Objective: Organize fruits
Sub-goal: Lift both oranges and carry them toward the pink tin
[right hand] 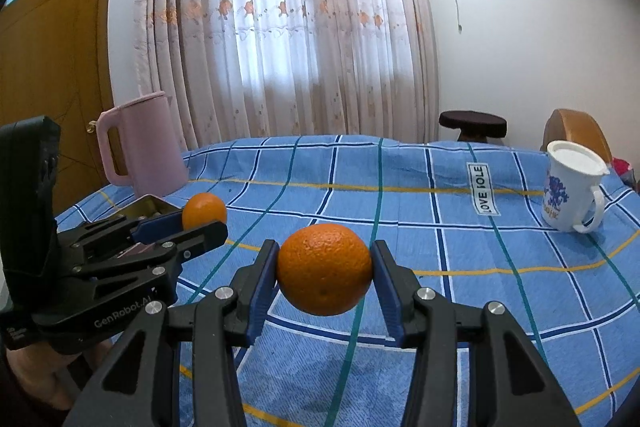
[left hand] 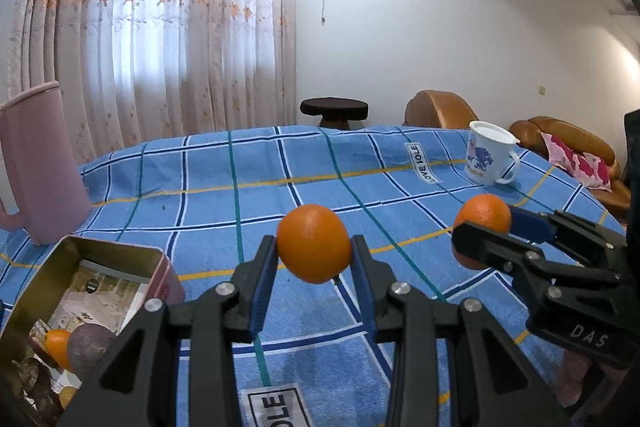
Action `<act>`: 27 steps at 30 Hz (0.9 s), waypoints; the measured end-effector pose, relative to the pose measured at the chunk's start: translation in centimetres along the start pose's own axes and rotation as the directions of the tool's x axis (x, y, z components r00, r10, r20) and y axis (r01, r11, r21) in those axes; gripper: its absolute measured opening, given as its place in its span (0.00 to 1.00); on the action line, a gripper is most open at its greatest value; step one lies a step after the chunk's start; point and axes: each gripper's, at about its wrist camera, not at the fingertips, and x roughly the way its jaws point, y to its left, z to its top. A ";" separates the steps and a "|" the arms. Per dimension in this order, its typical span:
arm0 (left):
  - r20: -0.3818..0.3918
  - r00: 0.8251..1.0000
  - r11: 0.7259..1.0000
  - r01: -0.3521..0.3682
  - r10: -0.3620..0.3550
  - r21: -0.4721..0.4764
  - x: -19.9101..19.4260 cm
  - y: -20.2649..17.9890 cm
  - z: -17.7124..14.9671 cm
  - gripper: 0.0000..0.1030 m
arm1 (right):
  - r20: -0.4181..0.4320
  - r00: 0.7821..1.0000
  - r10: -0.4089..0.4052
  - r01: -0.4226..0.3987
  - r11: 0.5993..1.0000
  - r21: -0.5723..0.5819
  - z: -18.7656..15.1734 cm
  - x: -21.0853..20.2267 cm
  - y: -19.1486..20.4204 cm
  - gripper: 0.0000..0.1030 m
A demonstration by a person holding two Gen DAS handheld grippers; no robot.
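The left gripper point(left hand: 314, 247) hides part of the open tin point(left hand: 80, 291); the pink jug point(left hand: 36, 163) is cut off at the left wrist view's edge.

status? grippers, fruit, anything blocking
Left gripper shut on orange. Right gripper shut on second orange. Open tin at left, path clear.
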 end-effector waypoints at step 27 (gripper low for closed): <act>0.039 0.999 0.999 -0.025 0.026 -0.038 -1.7 1.3 -0.5 0.37 | 0.036 0.999 -0.009 0.011 0.998 -0.062 0.0 -0.7 1.9 0.47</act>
